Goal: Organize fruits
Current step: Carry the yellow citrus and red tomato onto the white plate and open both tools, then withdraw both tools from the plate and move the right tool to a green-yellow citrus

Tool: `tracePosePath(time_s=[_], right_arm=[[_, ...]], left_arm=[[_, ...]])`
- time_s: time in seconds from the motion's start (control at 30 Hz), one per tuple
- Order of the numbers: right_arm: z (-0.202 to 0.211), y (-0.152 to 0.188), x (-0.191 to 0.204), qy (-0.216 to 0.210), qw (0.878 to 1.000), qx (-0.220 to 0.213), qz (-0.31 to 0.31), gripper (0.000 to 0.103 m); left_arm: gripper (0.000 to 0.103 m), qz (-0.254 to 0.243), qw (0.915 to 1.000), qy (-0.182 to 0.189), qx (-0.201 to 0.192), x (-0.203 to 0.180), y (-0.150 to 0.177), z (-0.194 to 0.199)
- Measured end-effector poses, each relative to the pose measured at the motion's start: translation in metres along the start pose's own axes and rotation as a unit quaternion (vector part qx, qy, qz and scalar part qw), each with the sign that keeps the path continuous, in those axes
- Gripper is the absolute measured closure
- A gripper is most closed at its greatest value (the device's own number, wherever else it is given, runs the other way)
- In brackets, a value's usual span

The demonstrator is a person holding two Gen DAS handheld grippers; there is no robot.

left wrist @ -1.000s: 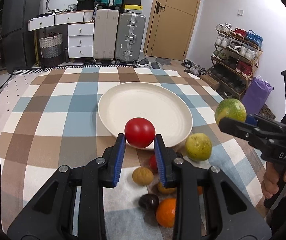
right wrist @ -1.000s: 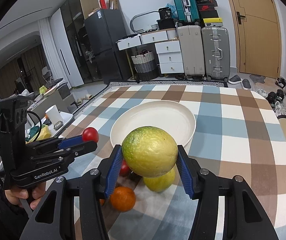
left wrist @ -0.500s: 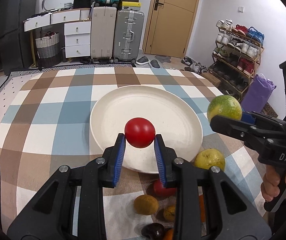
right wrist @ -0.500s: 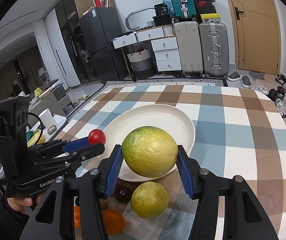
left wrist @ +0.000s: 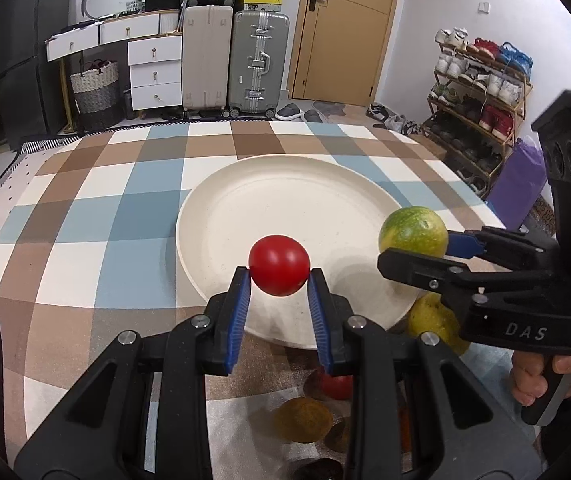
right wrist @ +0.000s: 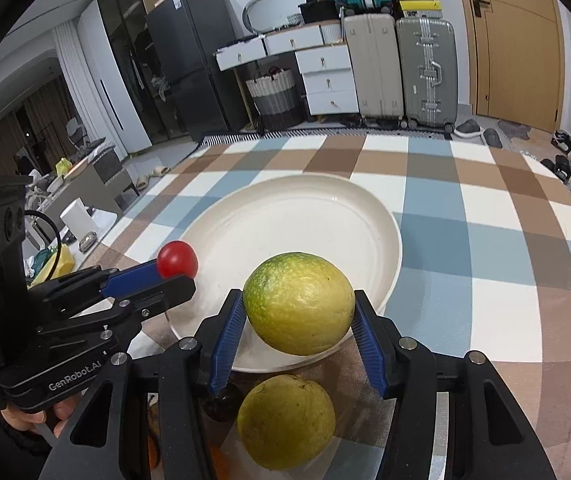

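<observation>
Over the near edge of the white plate (left wrist: 285, 200) on the checked tabletop (left wrist: 85, 220), the left tool (left wrist: 279, 282) pinches a red tomato (left wrist: 279, 265) while the right tool (right wrist: 298, 314) pinches a green-yellow fruit (right wrist: 299, 303), with another yellow fruit (right wrist: 285, 420) lying just below the plate's rim.

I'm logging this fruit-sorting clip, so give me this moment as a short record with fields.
left gripper: shut on red tomato, held above near part of plate
right gripper: shut on green-yellow fruit, held above near rim of plate
plate: cream, nothing lying in it
table: checked cloth
fruit on table: yellow-green fruit near plate, other small fruits partly hidden
</observation>
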State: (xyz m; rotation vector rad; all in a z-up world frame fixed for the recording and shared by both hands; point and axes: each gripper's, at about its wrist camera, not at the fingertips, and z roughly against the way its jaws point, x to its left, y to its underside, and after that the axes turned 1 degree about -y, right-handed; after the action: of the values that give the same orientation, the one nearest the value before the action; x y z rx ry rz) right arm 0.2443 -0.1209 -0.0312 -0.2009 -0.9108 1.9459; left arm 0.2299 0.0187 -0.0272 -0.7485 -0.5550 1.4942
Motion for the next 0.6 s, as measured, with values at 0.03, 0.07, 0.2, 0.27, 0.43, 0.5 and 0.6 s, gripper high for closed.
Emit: tracePosePath(time_s=[0.03, 0.07, 0.2, 0.27, 0.43, 0.5, 0.6], right_arm=[[-0.003, -0.001, 0.000, 0.005, 1.000, 0.004, 0.001, 0.049], [-0.004, -0.001, 0.000, 0.007, 1.000, 0.006, 0.002, 0.049], [-0.008, -0.003, 0.000, 0.015, 1.000, 0.010, 0.007, 0.048], [-0.003, -0.003, 0.003, 0.021, 1.000, -0.003, 0.019, 0.046], [0.015, 0.002, 0.001, 0.018, 0.999, -0.026, 0.017, 0.027], [0.024, 0.006, -0.002, 0.021, 0.999, -0.036, 0.014, 0.018], [0.041, 0.014, -0.010, 0.023, 0.998, -0.051, 0.010, 0.009]], left_arm=[[0.076, -0.004, 1.0000, -0.001, 0.001, -0.001, 0.001, -0.001], [0.076, -0.005, 1.0000, 0.000, 0.001, -0.002, 0.001, -0.001], [0.076, -0.008, 1.0000, -0.001, 0.005, -0.003, 0.002, -0.004], [0.076, -0.004, 1.0000, -0.005, 0.008, -0.002, 0.003, -0.004], [0.050, 0.019, 0.9998, -0.003, 0.007, 0.008, 0.001, 0.002], [0.038, 0.027, 0.9996, -0.005, 0.003, 0.012, 0.001, 0.007], [0.018, 0.030, 0.9994, -0.013, -0.007, 0.016, 0.001, 0.015]])
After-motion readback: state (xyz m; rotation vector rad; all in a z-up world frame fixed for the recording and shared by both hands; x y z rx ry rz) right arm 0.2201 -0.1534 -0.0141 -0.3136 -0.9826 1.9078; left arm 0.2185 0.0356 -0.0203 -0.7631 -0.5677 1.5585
